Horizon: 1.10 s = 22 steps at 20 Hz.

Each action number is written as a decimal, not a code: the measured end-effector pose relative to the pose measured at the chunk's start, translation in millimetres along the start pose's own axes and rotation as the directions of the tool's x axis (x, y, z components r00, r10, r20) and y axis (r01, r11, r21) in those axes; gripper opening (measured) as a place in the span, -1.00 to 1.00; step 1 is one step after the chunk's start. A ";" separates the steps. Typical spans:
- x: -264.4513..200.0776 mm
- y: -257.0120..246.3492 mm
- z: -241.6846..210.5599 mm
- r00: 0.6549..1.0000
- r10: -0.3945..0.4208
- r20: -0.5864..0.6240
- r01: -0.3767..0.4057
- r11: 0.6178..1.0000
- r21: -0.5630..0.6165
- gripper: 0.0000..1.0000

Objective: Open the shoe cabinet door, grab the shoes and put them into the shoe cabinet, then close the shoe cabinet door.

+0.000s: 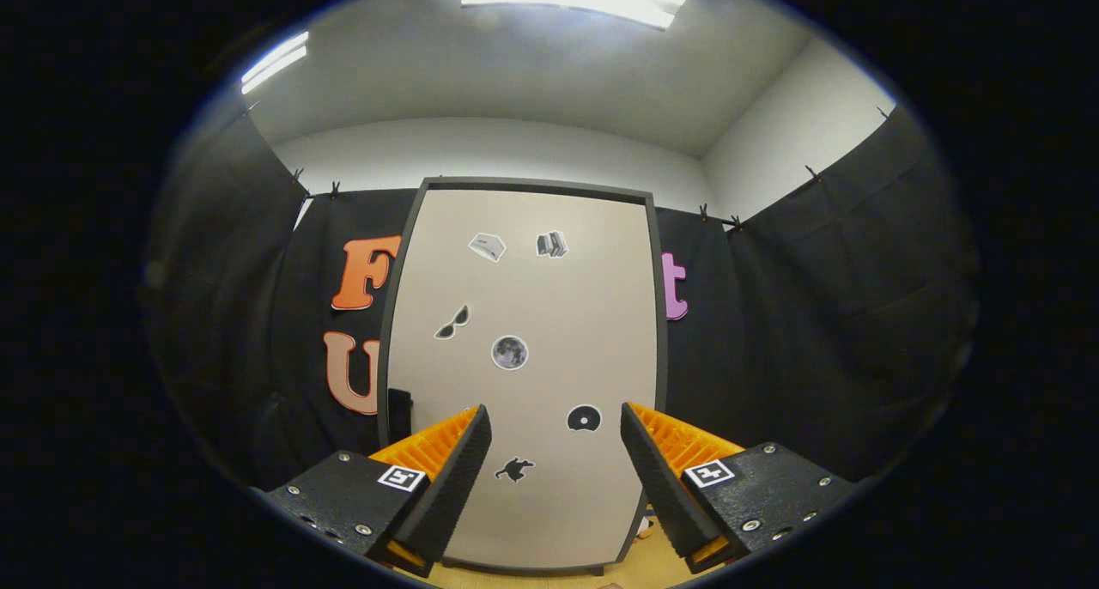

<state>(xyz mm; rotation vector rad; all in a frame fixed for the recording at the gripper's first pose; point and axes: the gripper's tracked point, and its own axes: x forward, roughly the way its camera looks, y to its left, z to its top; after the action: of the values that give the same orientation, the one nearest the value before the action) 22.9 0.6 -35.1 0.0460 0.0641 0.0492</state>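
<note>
Facing the tall beige sticker-dotted shoe cabinet door (524, 314), shut in its dark frame, gripper (556, 460) jaws wide apart and empty: opening step pending, needing a door-edge hold.

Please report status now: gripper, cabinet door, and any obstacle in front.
Gripper open, holding nothing. Shoe cabinet door shut, straight ahead beyond the fingers. Nothing between gripper and door.

The shoe cabinet door (549, 314) is pale beige with a dark grey frame, dotted with small black, grey and white stickers (510, 352). The floor (640, 567) below it is light wood-toned. The ceiling (515, 82) and walls (798, 134) are white.
</note>
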 end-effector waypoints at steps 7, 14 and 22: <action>16.3 48.0 -18.7 0.996 0.082 -0.044 -0.081 0.996 0.031 0.88; 40.6 120.5 -59.1 0.968 0.194 -0.161 -0.190 0.981 0.040 0.88; 86.5 174.7 -104.6 0.934 0.200 -0.297 -0.199 0.979 0.036 0.62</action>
<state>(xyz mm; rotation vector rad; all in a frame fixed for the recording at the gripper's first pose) 94.0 183.9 -136.5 0.0497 0.3638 0.2600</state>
